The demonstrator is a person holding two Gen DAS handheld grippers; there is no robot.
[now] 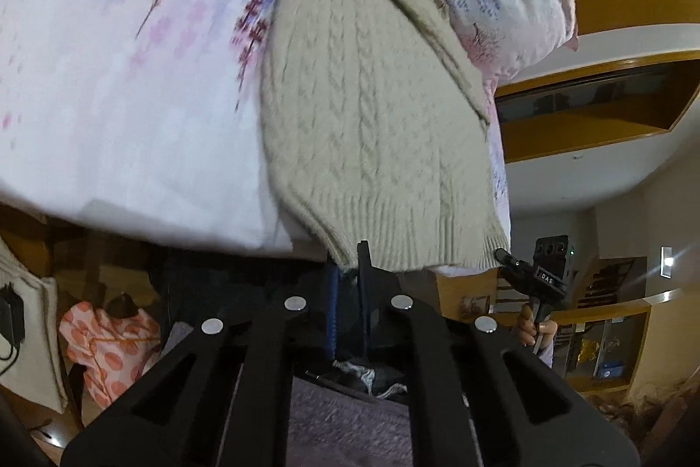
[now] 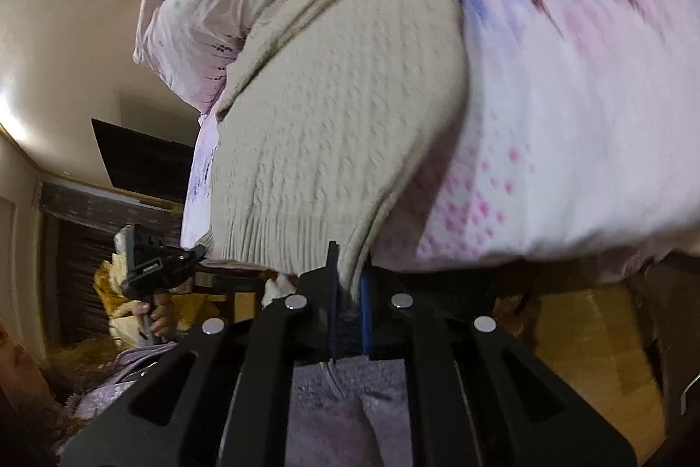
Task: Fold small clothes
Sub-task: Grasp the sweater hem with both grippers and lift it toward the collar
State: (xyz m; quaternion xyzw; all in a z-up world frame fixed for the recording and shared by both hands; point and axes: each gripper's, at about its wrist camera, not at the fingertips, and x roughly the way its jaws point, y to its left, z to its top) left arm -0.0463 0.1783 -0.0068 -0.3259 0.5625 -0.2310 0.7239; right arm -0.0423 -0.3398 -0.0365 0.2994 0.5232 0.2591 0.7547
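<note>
Both my jaws are clamped on the sweater (image 1: 372, 95) hem, left gripper (image 1: 350, 265) and right gripper (image 2: 348, 270) one corner each, body running toward 12 o'clock up the bed (image 1: 109, 95)

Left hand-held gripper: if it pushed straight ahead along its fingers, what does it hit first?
The left hand-held gripper is already shut on the ribbed hem of the cream cable-knit sweater. Going on, it would meet more of that sweater, then probably the white floral bedsheet under it; depth is hard to judge.
</note>
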